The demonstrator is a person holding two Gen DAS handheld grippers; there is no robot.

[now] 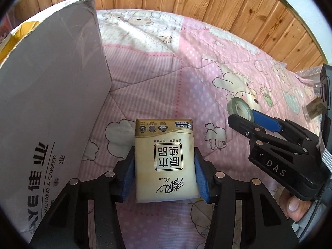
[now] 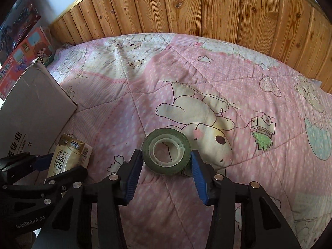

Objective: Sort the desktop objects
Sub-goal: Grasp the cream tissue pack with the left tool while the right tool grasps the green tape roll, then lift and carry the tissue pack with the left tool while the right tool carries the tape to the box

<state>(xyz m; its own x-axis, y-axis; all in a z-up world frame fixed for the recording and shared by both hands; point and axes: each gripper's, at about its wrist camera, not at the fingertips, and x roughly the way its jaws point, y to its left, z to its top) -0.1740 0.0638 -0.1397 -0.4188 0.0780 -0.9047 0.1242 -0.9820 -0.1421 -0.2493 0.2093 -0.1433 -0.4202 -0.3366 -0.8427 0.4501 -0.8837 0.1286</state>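
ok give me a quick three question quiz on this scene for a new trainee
1. True or false: the left gripper has its blue pads against both sides of the tissue pack.
2. What lies between the fingers of the right gripper? A) a pen B) a tape roll C) a cup
3. On which side of the tissue pack, in the left wrist view, does the cardboard box stand?

Key
1. True.
2. B, the tape roll, lying flat on the quilt; contact with the pads is unclear.
3. Its left.
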